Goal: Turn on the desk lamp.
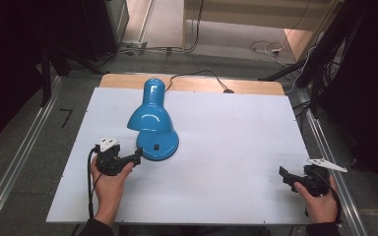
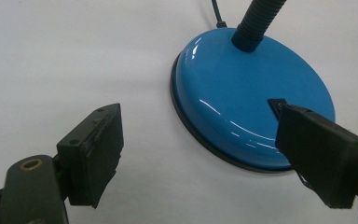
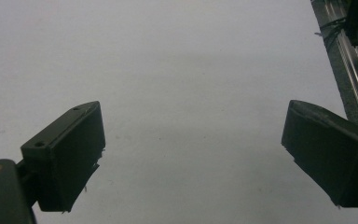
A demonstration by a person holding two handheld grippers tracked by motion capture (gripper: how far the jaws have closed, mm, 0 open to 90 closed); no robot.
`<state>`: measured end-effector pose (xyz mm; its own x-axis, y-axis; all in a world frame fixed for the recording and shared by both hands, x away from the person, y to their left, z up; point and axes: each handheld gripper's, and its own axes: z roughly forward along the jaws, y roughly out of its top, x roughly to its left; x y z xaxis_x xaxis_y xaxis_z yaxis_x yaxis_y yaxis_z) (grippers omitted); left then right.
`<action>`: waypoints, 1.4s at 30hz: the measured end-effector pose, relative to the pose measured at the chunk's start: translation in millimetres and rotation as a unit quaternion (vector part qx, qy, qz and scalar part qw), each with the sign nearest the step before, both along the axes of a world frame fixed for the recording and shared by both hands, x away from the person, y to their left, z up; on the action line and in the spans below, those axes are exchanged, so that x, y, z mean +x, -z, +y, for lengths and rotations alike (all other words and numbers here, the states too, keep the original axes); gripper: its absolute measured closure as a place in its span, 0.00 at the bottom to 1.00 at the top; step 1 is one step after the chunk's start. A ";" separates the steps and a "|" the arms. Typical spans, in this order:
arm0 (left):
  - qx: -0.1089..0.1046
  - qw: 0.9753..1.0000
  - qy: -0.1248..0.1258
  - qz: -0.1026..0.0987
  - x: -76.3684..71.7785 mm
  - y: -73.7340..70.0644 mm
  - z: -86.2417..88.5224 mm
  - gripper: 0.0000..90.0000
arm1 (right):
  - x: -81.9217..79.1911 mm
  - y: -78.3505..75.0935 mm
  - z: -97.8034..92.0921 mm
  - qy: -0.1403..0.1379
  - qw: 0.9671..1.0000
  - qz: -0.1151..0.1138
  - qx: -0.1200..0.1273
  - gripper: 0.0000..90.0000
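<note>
High view: a glossy blue lamp [image 1: 153, 125] stands left of the worktop's [image 1: 226, 147] middle, its round base [image 1: 158, 145] toward my near edge, its shade [image 1: 151, 117] tipped over the base, its black cord [image 1: 197, 76] running off the far edge. My left gripper [image 1: 137, 158] sits wide open, one jaw just over the base rim. My right gripper [image 1: 284, 173] is wide open near the right edge, holding nothing.
</note>
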<state>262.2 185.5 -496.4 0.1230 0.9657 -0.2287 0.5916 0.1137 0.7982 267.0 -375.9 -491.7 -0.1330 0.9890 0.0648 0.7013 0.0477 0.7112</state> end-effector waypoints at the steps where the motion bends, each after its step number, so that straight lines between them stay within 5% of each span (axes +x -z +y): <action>1: -0.002 1.000 0.001 0.000 0.4 -0.2 -0.1 0.19 | -0.1 0.0 0.3 0.000 1.000 0.000 -0.001 0.05; 42: -0.002 1.000 0.015 -0.009 18.9 -2.7 -16.7 0.26 | 0.9 1.5 -1.0 0.001 1.000 0.003 0.009 0.06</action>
<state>281.1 168.7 -493.7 0.1553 0.9609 -0.2292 0.5806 0.0989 0.8082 267.9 -376.9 -493.2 -0.1300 0.9879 0.0842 0.7063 0.0327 0.7072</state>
